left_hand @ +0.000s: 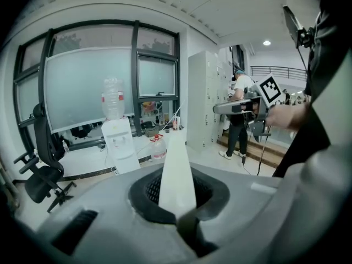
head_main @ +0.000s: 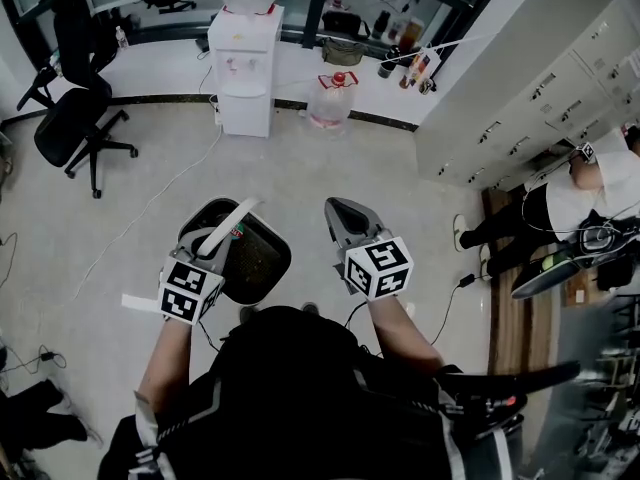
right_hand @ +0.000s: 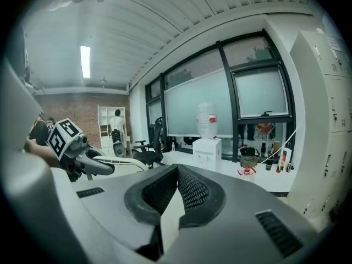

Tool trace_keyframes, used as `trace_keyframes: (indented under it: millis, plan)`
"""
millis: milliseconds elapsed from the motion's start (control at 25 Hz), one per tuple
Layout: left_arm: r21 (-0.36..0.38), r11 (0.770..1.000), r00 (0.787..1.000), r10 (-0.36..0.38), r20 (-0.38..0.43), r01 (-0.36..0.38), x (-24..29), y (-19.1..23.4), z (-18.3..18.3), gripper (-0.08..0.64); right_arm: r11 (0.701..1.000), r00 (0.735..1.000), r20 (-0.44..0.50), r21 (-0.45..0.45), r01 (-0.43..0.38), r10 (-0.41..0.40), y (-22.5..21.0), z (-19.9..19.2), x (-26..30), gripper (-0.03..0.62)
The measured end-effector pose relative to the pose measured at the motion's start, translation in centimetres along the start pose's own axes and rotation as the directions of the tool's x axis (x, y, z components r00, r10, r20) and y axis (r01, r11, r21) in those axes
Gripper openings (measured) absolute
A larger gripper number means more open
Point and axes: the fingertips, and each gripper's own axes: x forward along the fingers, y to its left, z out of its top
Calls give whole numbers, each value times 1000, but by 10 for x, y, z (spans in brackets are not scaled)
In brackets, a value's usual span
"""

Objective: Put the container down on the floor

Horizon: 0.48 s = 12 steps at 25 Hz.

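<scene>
Container (head_main: 258, 264) hangs by white handle (head_main: 236, 215) clamped in left gripper (head_main: 218, 242); right gripper (head_main: 340, 214) clenched, empty. We judge it airborne; lowering to floor (head_main: 150, 193) remains.

Grey moulded left hand-held gripper (head_main: 220, 236) and right hand-held gripper (head_main: 338, 208), black ribbed pads (right_hand: 192, 190) lining the jaws, white cube (head_main: 190, 290) with black square markers on each, thin black cable (head_main: 352, 313), black short-sleeved top (head_main: 300, 388) with grey stripes.
</scene>
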Motion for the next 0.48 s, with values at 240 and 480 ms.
trace_keyframes:
  millis: [240, 480]
  plan:
    - [11, 1000, 1000, -1, 17, 1, -4, 16, -4, 15, 1000, 1000, -7, -10, 1, -1, 15, 0, 14, 8]
    - [31, 999, 999, -38, 28, 37, -9, 37, -14, 15, 999, 999, -13, -12, 36, -36, 33, -1, 31, 8]
